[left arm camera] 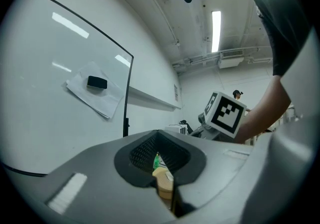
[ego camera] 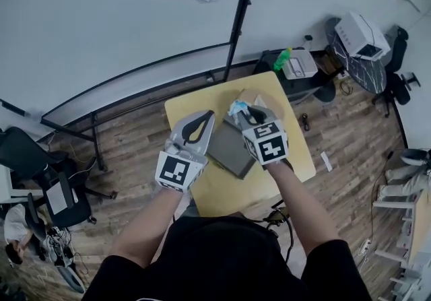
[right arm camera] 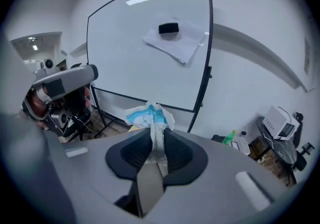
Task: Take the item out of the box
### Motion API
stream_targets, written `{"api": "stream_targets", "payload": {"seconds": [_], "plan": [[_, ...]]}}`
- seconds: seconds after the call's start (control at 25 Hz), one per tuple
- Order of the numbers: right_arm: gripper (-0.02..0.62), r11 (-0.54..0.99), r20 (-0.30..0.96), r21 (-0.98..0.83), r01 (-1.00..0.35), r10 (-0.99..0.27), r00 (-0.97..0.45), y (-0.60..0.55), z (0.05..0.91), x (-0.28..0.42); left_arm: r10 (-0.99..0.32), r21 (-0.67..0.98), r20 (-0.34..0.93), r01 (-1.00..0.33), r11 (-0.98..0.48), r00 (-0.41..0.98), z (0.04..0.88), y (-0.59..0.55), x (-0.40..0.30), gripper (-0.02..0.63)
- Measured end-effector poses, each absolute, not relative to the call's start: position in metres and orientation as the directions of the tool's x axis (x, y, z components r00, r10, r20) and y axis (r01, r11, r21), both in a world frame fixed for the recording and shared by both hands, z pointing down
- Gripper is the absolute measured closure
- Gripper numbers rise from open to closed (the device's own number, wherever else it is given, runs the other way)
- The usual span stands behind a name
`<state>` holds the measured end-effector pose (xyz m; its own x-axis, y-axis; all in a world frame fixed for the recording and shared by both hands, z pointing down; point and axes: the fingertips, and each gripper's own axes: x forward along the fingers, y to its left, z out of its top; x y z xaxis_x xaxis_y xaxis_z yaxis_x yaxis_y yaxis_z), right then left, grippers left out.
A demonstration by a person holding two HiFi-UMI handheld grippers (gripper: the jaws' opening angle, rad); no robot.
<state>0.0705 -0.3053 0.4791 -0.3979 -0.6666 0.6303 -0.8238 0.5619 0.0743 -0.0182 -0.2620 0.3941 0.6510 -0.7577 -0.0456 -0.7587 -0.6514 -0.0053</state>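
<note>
Fingers of the right gripper (right arm camera: pixel 157 150) closed tight on a crumpled white-and-blue packet (right arm camera: pixel 149 115), pinched by its lower end, with the puffed printed part standing out past the fingertips. Packet held up over the far end of the box (ego camera: pixel 232 151), apart from it, seen from the right gripper view against the whiteboard (right arm camera: pixel 150 42) beyond. Grey box lying on the small yellow counter (ego camera: pixel 202 104), roughly at its middle. Left gripper (ego camera: pixel 199 124) just beside the box on its left, pointing level toward the far side. Fingers of that gripper brought together on a tan flap (left arm camera: pixel 163 180), seemingly a cardboard edge of the box, though its join to the box not clear in any view. Both marker cubes at the near end of the box, toward the person. Green bottle (ego camera: pixel 282 60) well beyond the box, off the counter to the right.
</note>
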Motion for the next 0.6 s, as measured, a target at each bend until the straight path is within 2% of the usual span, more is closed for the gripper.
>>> {"api": "stream_targets", "payload": {"seconds": [0.24,0.4,0.6], "plan": [[0.517,0.520,0.453,0.125,-0.845,-0.787,-0.418,-0.295,0.427,0.077,-0.749,-0.009,-0.052,-0.750,-0.661,0.661,0.383,-0.265,-0.010,0.607],[0.517,0.495,0.339,0.172,-0.852,-0.842,-0.420,-0.284,0.402,0.079,-0.734,-0.047,-0.097,-0.740,-0.671,0.672,0.377,-0.265,-0.006,0.607],[0.517,0.451,0.217,0.229,-0.863,-0.888,-0.406,-0.268,0.379,0.082,-0.728,-0.052,-0.092,-0.733,-0.678,0.680,0.375,-0.264,-0.002,0.607]]}}
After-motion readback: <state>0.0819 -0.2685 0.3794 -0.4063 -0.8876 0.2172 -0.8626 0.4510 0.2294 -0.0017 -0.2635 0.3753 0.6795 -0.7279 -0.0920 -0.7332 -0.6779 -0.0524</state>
